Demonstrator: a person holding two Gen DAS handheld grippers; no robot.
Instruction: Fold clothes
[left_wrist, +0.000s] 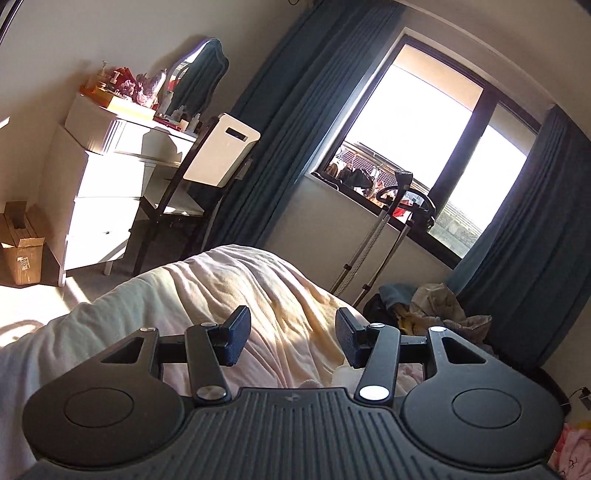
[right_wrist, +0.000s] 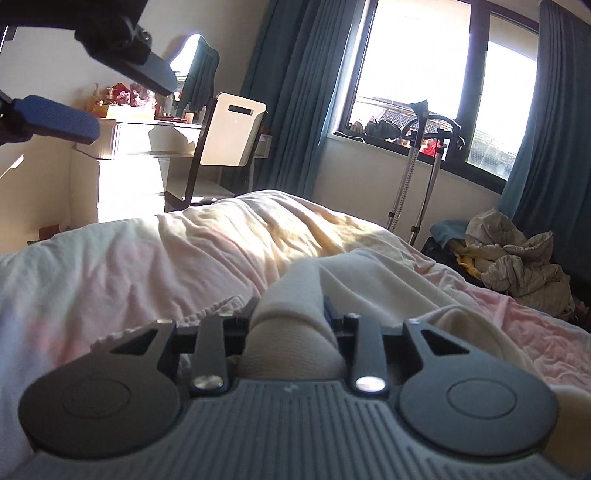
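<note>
My left gripper (left_wrist: 293, 338) is open and empty, held above the pale pink and cream bed cover (left_wrist: 221, 295). It also shows at the upper left of the right wrist view (right_wrist: 129, 99), raised in the air. My right gripper (right_wrist: 290, 314) is low on the bed (right_wrist: 147, 251), with a cream garment (right_wrist: 295, 291) bunched thickly between its fingers; the fingertips are hidden by the cloth. The garment spreads out to the right over the bed.
A white dresser (left_wrist: 103, 173) with clutter on top and a chair (left_wrist: 218, 155) stand beyond the bed at the left. A window with blue curtains (left_wrist: 295, 122) is ahead. A metal stand (right_wrist: 417, 166) and a pile of clothes (right_wrist: 517, 258) are on the right.
</note>
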